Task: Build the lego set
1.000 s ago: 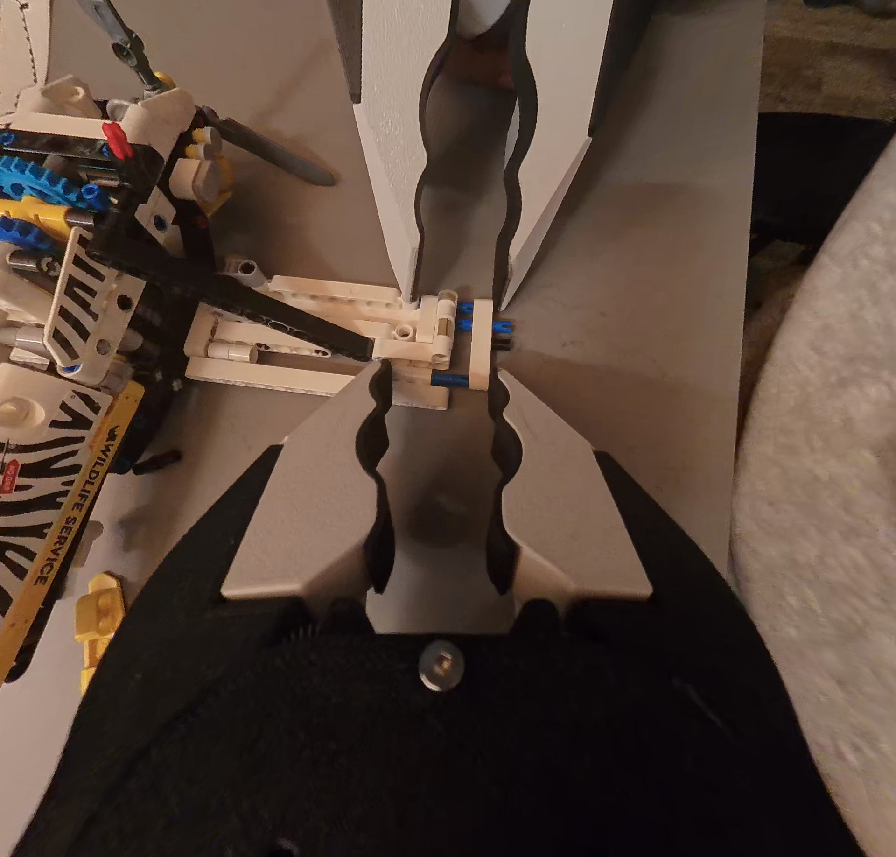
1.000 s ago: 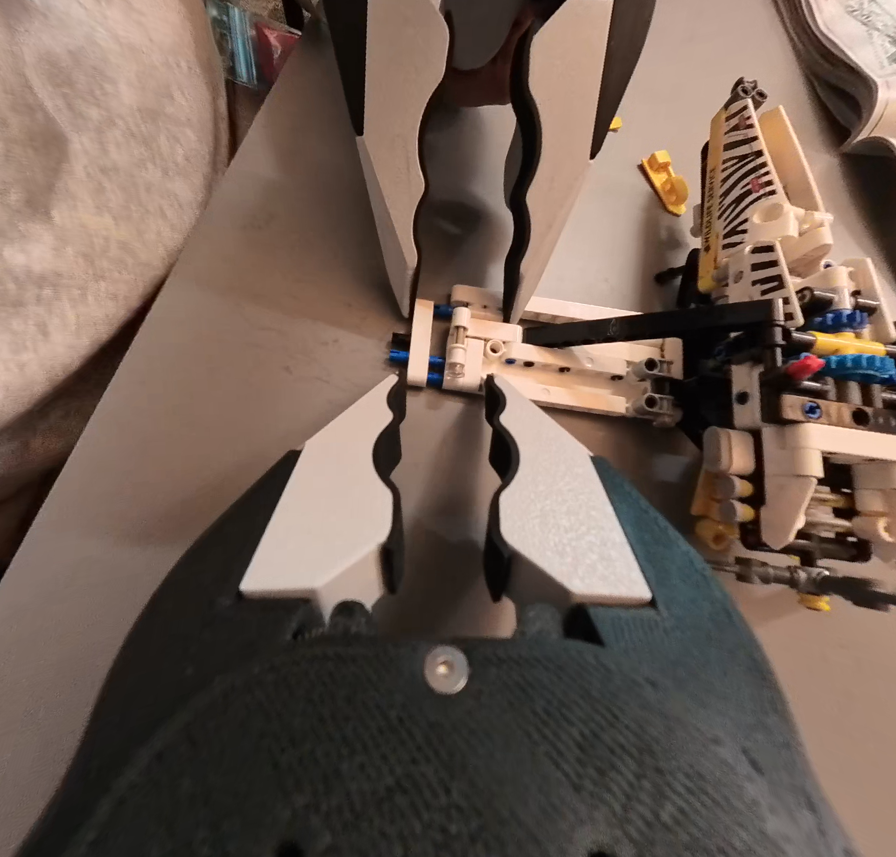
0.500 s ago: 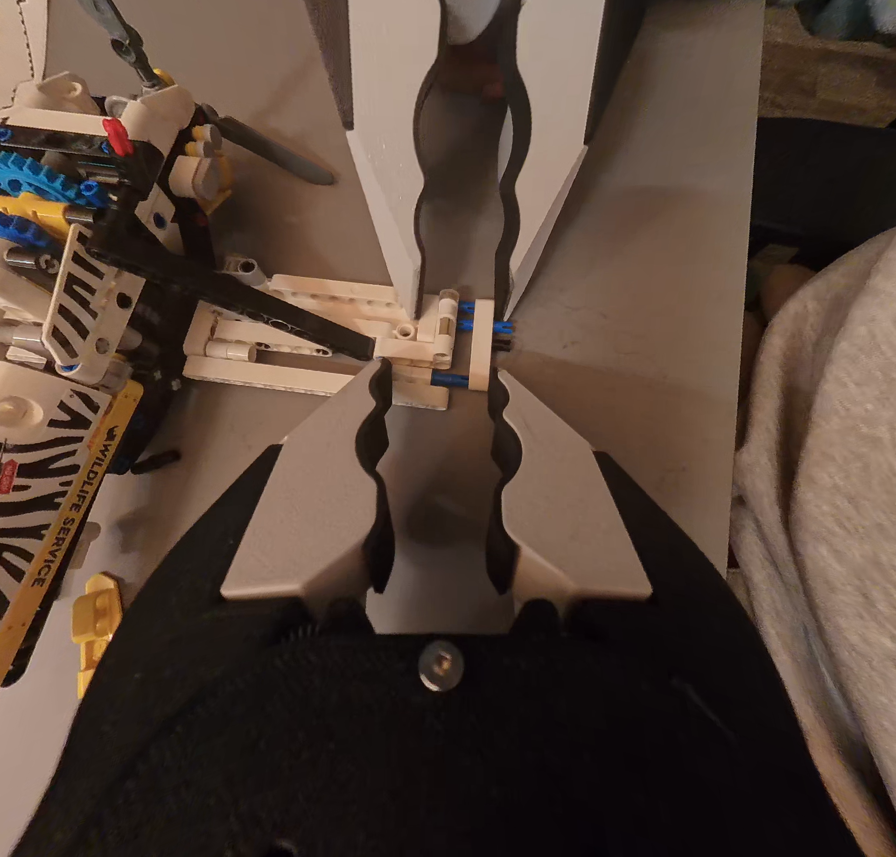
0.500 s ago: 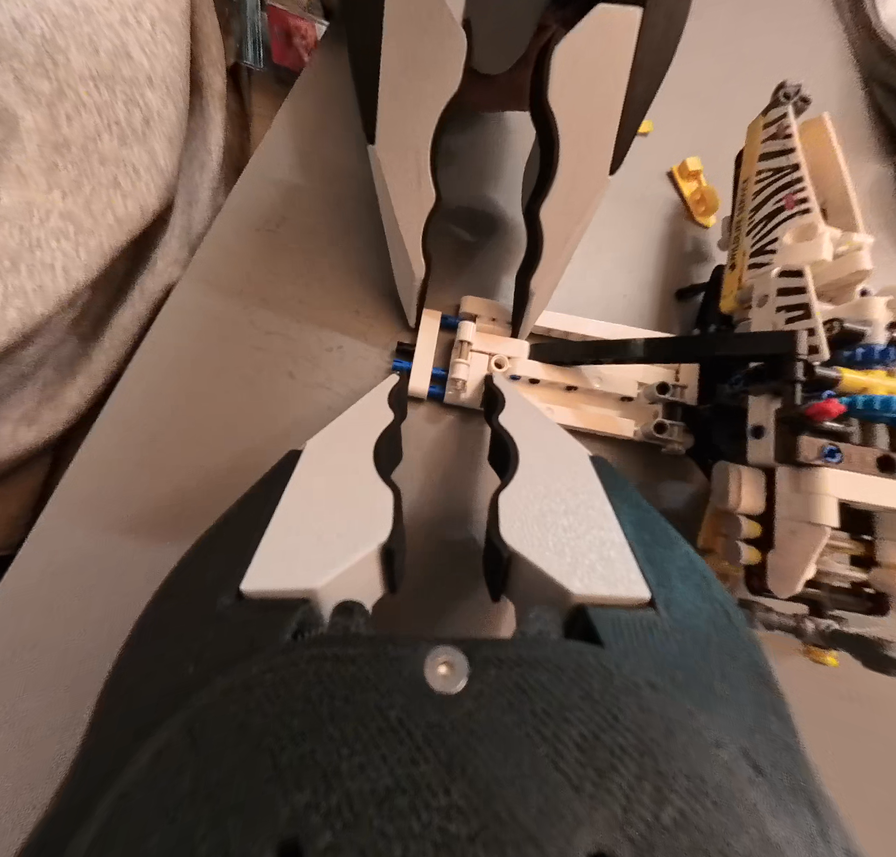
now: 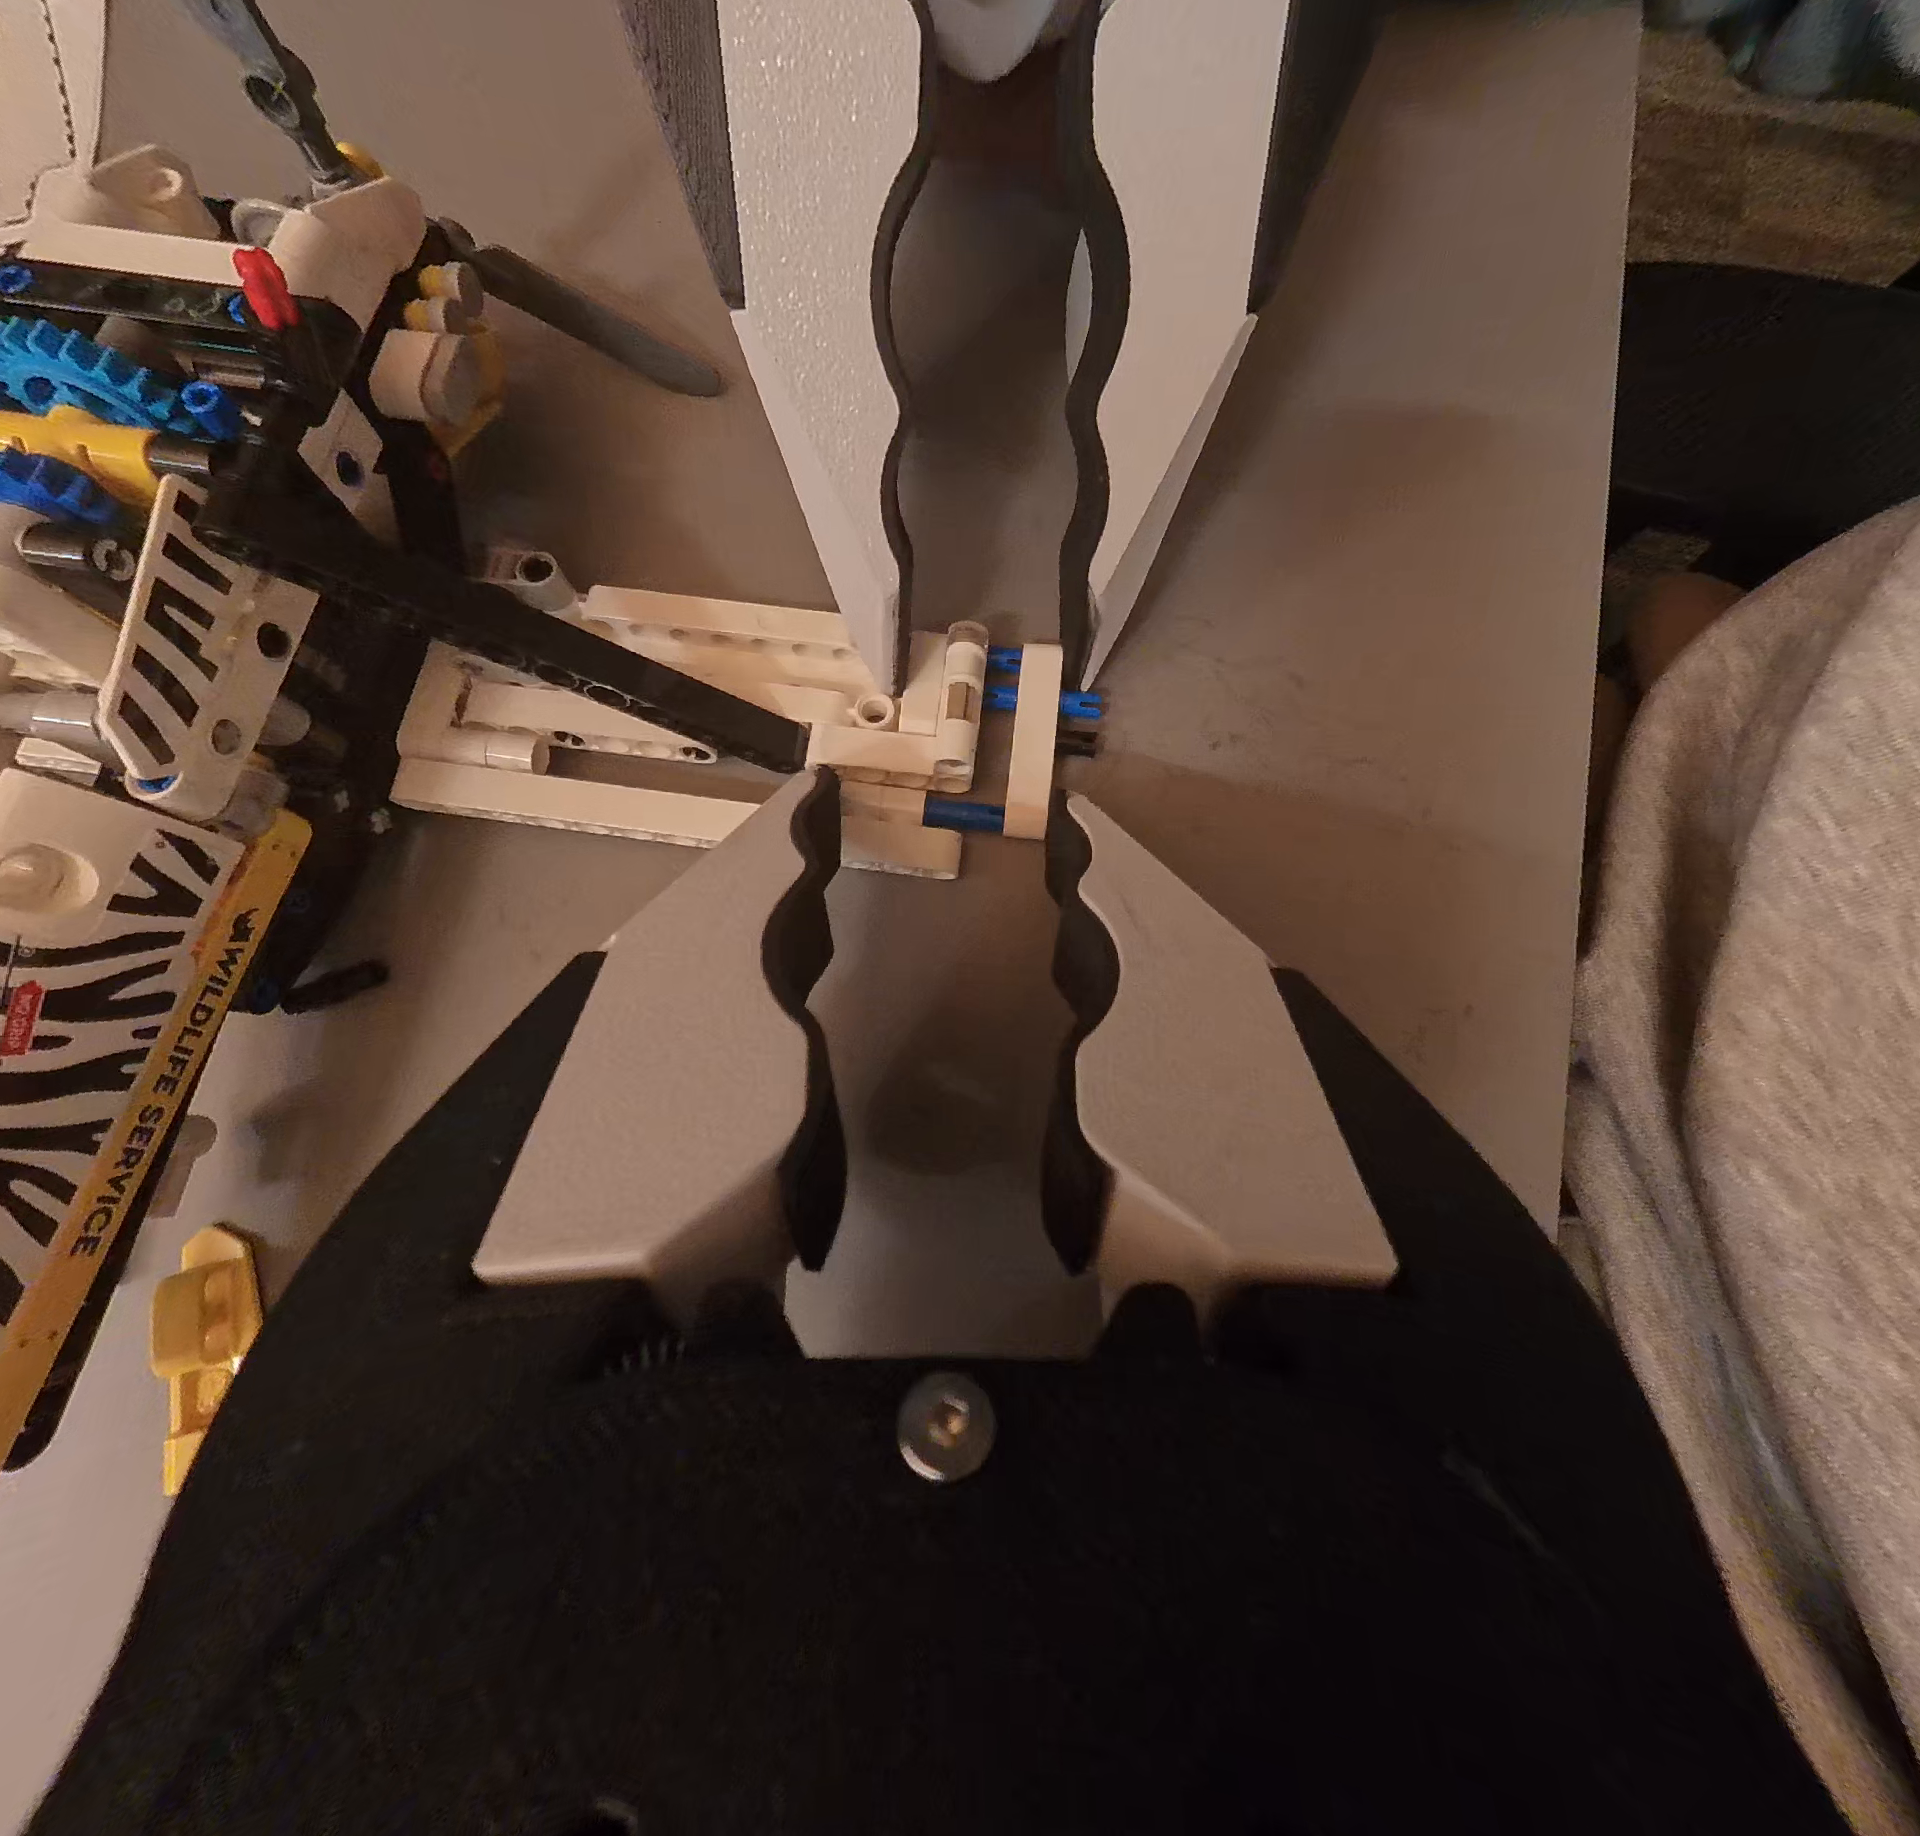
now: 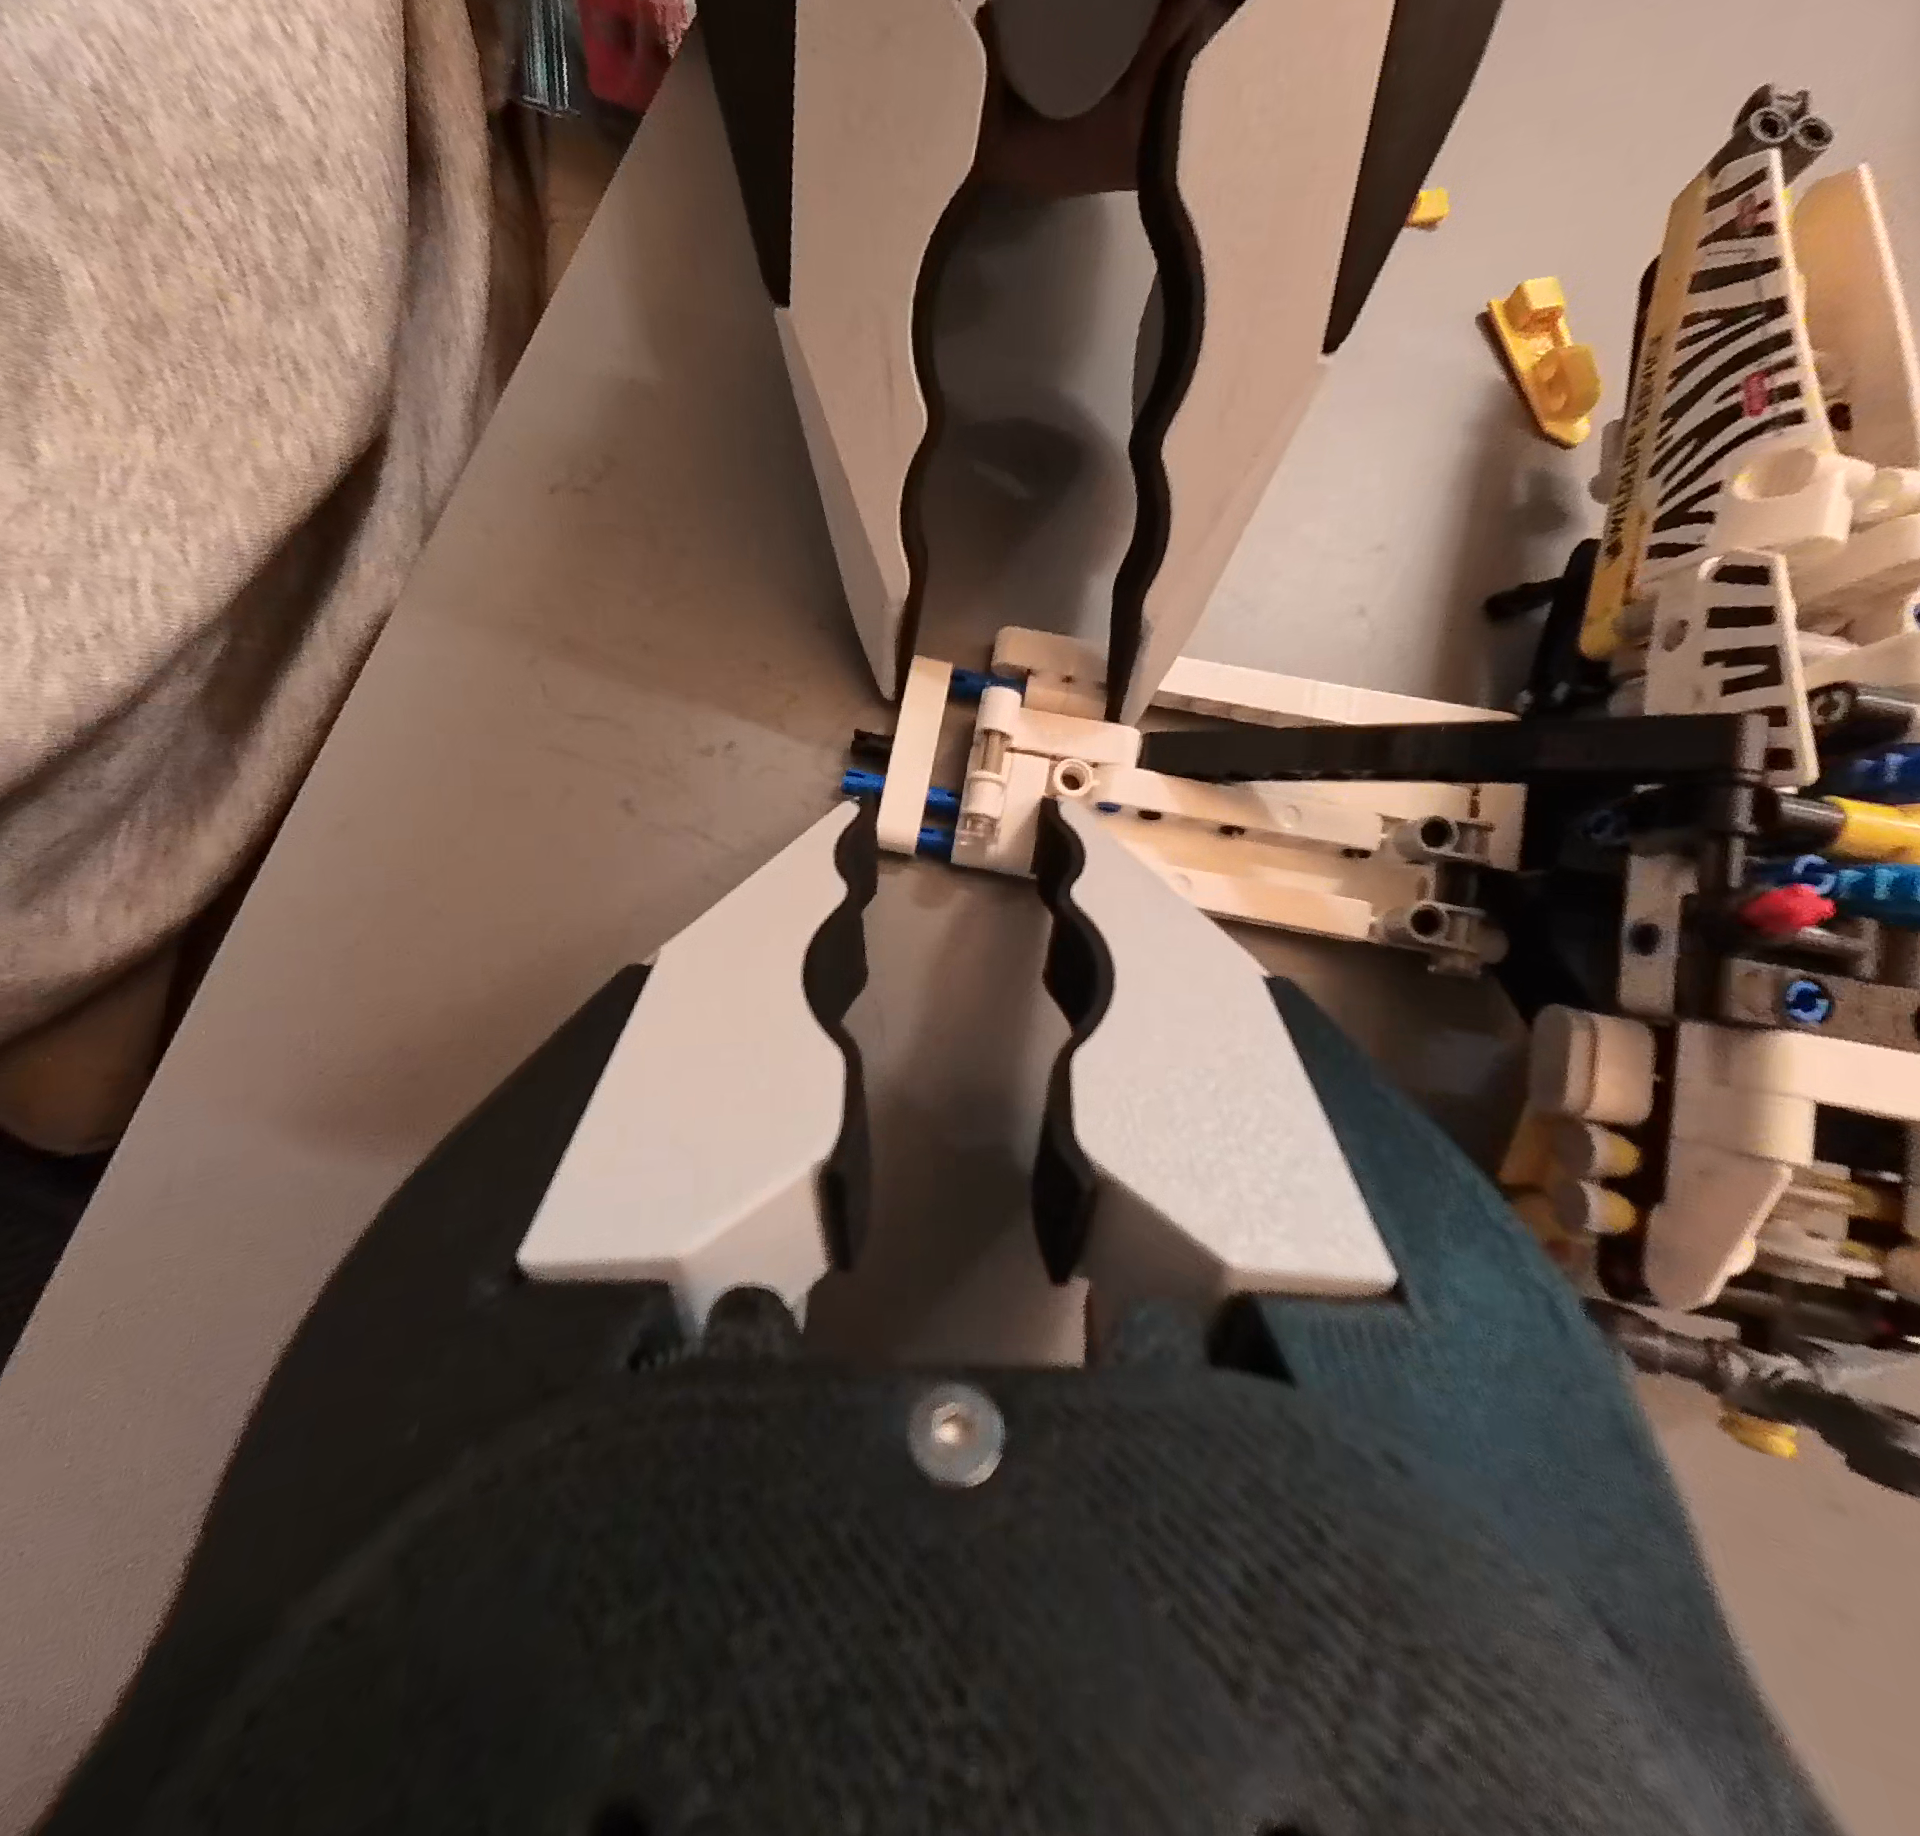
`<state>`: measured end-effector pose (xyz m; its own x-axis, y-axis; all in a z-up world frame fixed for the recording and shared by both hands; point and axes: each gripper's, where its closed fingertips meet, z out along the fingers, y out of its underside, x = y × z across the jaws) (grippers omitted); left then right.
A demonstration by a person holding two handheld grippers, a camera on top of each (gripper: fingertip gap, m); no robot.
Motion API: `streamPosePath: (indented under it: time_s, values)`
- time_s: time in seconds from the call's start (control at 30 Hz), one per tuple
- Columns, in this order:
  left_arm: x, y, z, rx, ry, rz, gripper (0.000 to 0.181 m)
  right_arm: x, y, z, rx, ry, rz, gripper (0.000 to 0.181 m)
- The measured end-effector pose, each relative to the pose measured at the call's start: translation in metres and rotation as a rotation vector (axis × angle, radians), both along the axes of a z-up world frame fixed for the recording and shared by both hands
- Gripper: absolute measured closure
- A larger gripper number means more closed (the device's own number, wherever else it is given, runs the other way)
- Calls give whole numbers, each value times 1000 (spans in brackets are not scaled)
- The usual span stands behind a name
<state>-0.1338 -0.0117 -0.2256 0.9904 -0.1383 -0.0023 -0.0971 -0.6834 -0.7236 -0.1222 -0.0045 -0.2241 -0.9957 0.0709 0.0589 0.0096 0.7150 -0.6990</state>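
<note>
Left wrist view showed the left claw part-open, straddling the white beam on blue pins at the tail assembly. Right wrist view showed the right claw likewise bracketing it; squeezing evenly along the pins should seat it.

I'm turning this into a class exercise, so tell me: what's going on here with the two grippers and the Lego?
A person is working two handheld grippers from opposite sides on the tail end of a partly built Lego model lying on a grey table. The left gripper and right gripper both bracket a small white beam sitting on blue pins, not yet pushed flush against the white tail. Both sets of jaws stand open around it. A loose yellow piece lies nearby.
</note>
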Motion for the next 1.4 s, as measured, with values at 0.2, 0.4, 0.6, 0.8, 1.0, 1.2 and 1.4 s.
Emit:
streamPosePath:
  time_s: [0.2, 0.4, 0.6, 0.8, 1.0, 1.2, 1.4]
  values:
    - [0, 0, 0, 1, -6, -3, 143, 1, 0, 0, 17, 5, -3, 152]
    - [3, -1, 2, 9, -9, -28, 144, 3, -1, 0, -7, -7, 1, 152]
    - [29, -7, 2, 6, -33, -48, 143, 27, -9, 0, -5, -38, 6, 152]
    - [75, -31, 3, 0, -50, -73, 143, 73, -32, 0, -16, -42, -34, 152]
    - [109, -54, 1, 11, 9, -108, 143, 103, -52, 0, 12, -9, -67, 152]
    - [122, -60, 1, 36, -7, -126, 143, 117, -59, -1, -13, -11, -86, 152]
    - [126, -61, 1, 29, -6, -154, 142, 124, -62, 0, -14, -12, -88, 152]
